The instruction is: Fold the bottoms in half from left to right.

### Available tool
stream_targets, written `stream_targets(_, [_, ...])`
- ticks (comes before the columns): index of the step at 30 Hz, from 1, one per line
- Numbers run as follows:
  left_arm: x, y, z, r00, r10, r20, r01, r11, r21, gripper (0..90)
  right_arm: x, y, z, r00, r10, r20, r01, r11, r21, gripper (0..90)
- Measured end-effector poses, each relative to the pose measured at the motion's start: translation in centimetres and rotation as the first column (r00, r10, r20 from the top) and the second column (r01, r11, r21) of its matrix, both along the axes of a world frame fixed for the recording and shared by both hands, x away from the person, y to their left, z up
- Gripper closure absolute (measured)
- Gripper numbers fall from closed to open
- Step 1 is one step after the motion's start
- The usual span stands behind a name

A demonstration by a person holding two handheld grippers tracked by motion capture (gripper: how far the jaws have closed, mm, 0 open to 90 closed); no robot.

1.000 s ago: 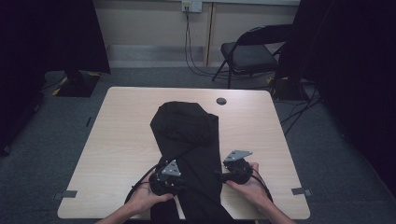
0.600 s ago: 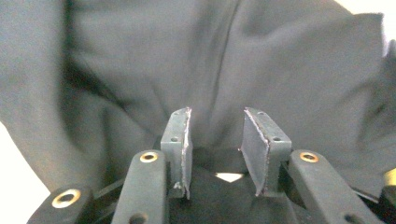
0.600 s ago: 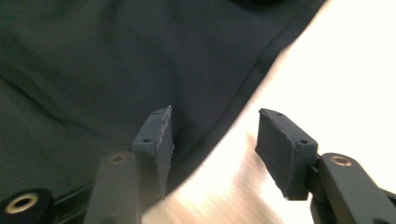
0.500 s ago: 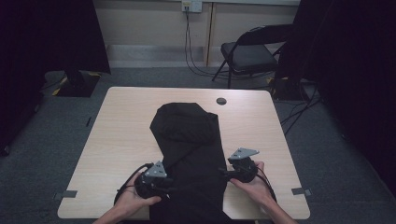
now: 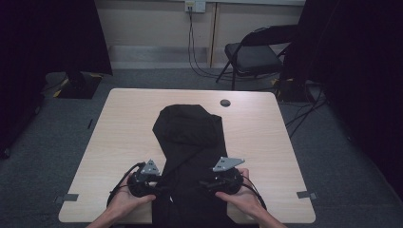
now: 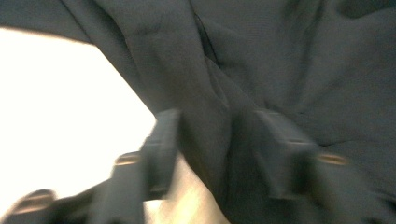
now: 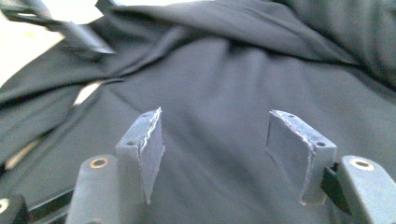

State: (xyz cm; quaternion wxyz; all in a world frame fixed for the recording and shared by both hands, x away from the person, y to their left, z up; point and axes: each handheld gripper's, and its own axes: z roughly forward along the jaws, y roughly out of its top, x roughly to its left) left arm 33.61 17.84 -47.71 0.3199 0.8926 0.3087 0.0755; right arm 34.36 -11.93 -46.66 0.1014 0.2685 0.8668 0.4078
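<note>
Black garment point(image 5: 190, 142) spread lengthwise down the middle of the table point(image 5: 119, 123), hood end toward the far edge, lower end spilling over the near edge between the forearms.

Left gripper point(image 5: 159, 183) at the cloth's left border near the near edge; jaws part-spread, just been opening, with a ridge of fabric standing between them in the left gripper view point(image 6: 205, 135), pads seemingly no longer pressing it. Right gripper point(image 5: 206, 183) over the cloth's right half, jaws wide, also just been opening, nothing between them, only flat fabric beyond point(image 7: 215, 140).

Risks, as judged: with both grips let go and so much cloth hanging off the near edge, the weight could drag the garment toward the person and undo the layout. A fold could also snag on a left pad while pulling away and tug the border out of line.

Both hands low, cupped round the gripper bodies, palms inward, jaws pointing toward each other across the cloth, grey plates up.
</note>
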Motion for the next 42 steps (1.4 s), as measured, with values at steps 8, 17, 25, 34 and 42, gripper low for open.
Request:
stream_targets(8, [1.2, 0.6, 2.7, 0.9992, 0.030, 0.026, -0.024, 0.9750, -0.221, 88.5, -2.0, 3.3, 0.1, 0.9899, 0.141, -0.010, -0.141, 0.9898, 0.017, 31.7])
stream_targets(17, [3.9, -1.0, 5.7, 0.9978, 0.059, 0.032, -0.041, 0.9145, -0.403, 88.4, -3.5, 7.5, -0.3, 0.9504, 0.305, -0.062, -0.299, 0.9506, 0.081, 25.9])
stream_targets(25, [6.1, -2.1, 6.3, 0.9949, 0.091, 0.043, -0.063, 0.8959, -0.440, 88.0, -3.5, 8.2, -0.7, 0.9508, 0.307, -0.041, -0.303, 0.9493, 0.084, 84.3])
stream_targets(34, [6.2, -1.6, 4.9, 0.9896, 0.142, 0.021, -0.120, 0.8936, -0.433, 53.6, -2.0, 0.0, 5.9, 0.9857, 0.145, 0.086, -0.160, 0.9653, 0.206, 87.8])
stream_targets(42, [5.4, 0.9, 4.6, 0.9838, 0.175, 0.036, -0.144, 0.8949, -0.423, 42.1, -1.9, -5.0, 1.0, 0.9998, -0.009, -0.020, 0.010, 0.9979, 0.063, 86.1])
